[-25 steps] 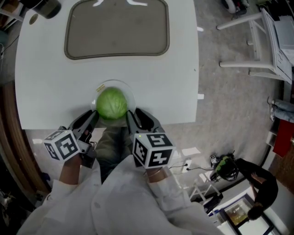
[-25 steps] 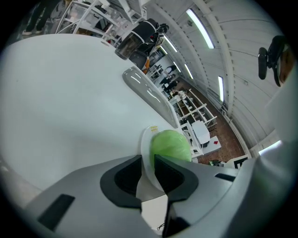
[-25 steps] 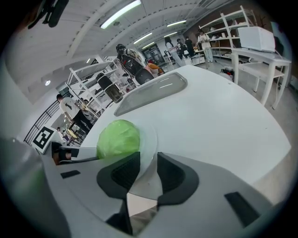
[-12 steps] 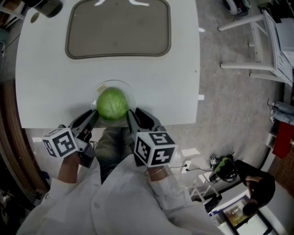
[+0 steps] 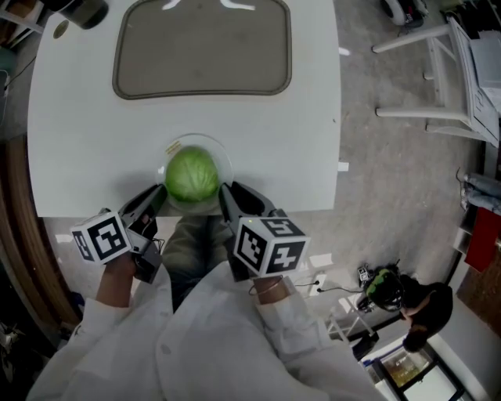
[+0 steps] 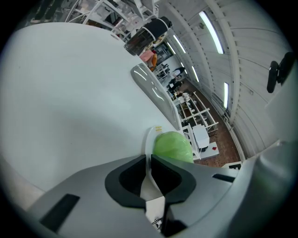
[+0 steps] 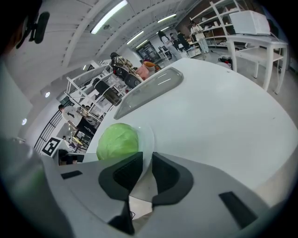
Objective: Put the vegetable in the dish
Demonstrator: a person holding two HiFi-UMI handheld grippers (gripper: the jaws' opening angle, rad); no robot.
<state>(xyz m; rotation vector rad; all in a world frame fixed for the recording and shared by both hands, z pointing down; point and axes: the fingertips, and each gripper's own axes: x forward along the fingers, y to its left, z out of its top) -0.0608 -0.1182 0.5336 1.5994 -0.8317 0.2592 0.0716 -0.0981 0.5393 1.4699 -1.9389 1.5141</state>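
A round green cabbage [image 5: 191, 177] sits in a clear glass dish [image 5: 213, 144] close to the front edge of the white table [image 5: 78, 141]. My left gripper [image 5: 160, 197] is at the dish's left side, shut on its rim. My right gripper [image 5: 225, 193] is at the right side, also shut on the rim. In the left gripper view the dish rim [image 6: 149, 138] runs into the narrow slit of the left gripper [image 6: 148, 160], with the cabbage [image 6: 173, 146] just beyond. In the right gripper view the rim [image 7: 150, 139] enters the right gripper [image 7: 145, 162] beside the cabbage [image 7: 117, 141].
A large grey tray [image 5: 202, 47] lies at the far side of the table. A dark jug [image 5: 78, 12] stands at the far left corner. Right of the table are a white frame [image 5: 427, 70] and cables [image 5: 380, 286] on the floor.
Both marker cubes have shifted slightly, the right one a little to the right. The cabbage and dish stay in the same spot.
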